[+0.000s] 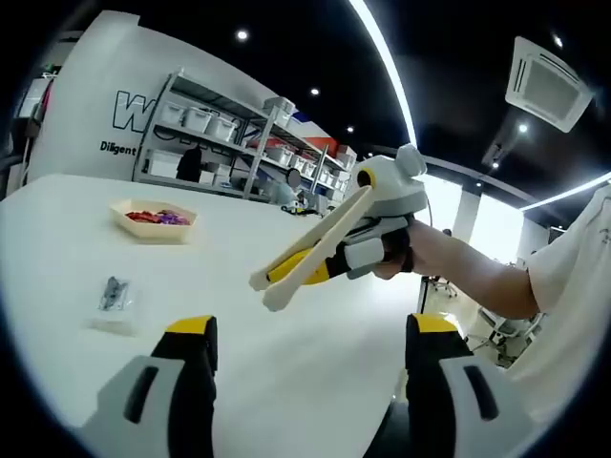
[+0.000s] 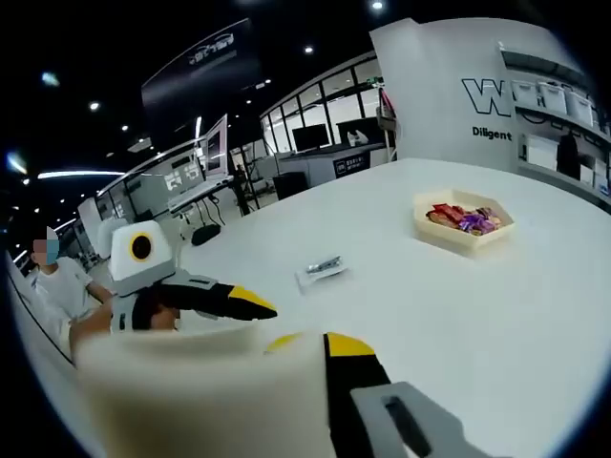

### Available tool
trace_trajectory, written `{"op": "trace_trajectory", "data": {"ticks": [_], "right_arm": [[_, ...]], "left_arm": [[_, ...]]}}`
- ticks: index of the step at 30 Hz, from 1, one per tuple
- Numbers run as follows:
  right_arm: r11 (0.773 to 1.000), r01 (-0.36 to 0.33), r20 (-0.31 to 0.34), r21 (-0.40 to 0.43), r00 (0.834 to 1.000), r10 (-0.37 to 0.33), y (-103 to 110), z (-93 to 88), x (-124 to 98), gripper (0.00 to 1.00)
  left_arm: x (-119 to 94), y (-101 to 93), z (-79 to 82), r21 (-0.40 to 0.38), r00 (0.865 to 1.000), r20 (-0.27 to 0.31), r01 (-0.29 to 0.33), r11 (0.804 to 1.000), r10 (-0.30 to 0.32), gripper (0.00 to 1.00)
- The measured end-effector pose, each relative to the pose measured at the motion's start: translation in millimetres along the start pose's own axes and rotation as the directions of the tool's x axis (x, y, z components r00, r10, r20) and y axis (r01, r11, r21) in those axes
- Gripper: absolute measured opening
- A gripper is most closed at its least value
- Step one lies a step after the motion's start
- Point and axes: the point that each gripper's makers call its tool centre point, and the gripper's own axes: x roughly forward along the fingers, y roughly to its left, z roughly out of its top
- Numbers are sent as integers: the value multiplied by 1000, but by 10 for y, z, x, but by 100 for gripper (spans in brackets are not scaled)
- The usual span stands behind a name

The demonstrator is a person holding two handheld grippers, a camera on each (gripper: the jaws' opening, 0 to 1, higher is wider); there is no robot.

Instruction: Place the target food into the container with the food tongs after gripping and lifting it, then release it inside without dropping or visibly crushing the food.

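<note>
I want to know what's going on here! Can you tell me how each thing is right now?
Food tongs: held by the right gripper, lifted above the table, tips nearly together, holding nothing.
Container: resting on the white table, open-topped, holding colorful wrapped snacks.
Small clear packet: lying flat on the table, untouched.
Left gripper: open, empty.

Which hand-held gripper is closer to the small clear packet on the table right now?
Left, likely. The left hand-held gripper hovers just short of the packet; the right hand-held gripper, holding tongs, hangs farther off.
</note>
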Motion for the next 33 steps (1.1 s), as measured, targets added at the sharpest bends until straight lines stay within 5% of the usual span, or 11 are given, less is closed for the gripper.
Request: {"op": "trace_trajectory", "data": {"ticks": [18, 33], "right_arm": [[997, -78, 57, 30, 995, 76, 179, -111, -99, 0], [988, -146, 102, 38, 985, 142, 315, -130, -178, 0]], "left_arm": [[51, -242, 57, -17, 988, 40, 151, 988, -151, 65], [28, -313, 82, 17, 977, 57, 207, 978, -207, 39]]}}
